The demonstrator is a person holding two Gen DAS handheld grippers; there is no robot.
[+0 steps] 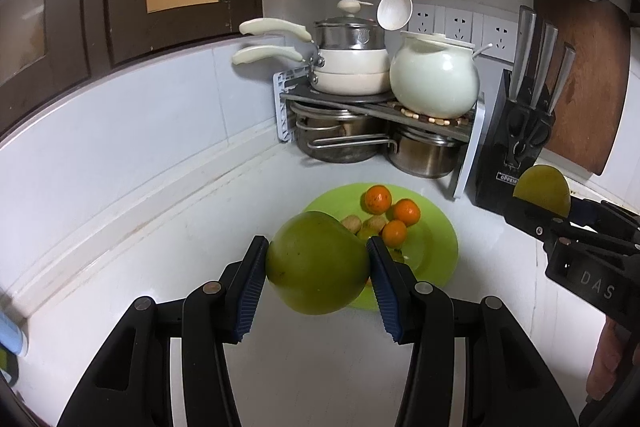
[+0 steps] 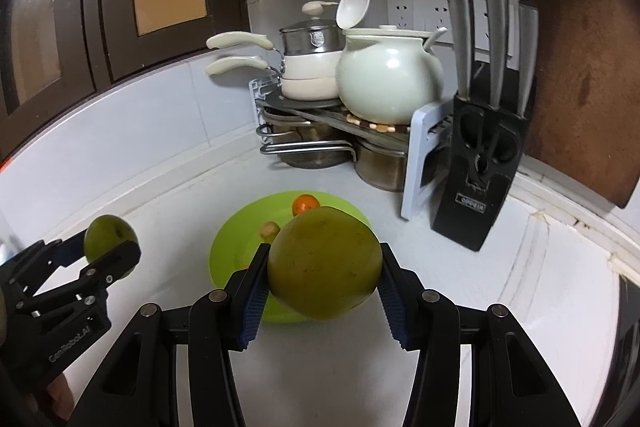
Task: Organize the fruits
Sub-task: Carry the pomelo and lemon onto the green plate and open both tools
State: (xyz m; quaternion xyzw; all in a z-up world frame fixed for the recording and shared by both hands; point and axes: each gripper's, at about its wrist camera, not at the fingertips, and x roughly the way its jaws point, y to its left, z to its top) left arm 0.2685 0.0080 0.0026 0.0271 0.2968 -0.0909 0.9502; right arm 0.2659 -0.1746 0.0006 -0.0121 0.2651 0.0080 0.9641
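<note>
1. We see our left claw clenched on a large green fruit, blue pads pressed to both its sides, held above the white counter at the near edge of the green plate.
2. Our right claw grips a second green fruit the same way; this fruit hides much of the plate behind it.
3. On the plate lie three oranges and a few small tan pieces we cannot identify; the held fruit covers whatever lies nearer.
4. Just beyond the plate stands a black knife block, its label too small to read.
5. Farthest back, a corner rack carries stacked cream pans and a pale round pot; steel pots beneath are partly hidden.
</note>
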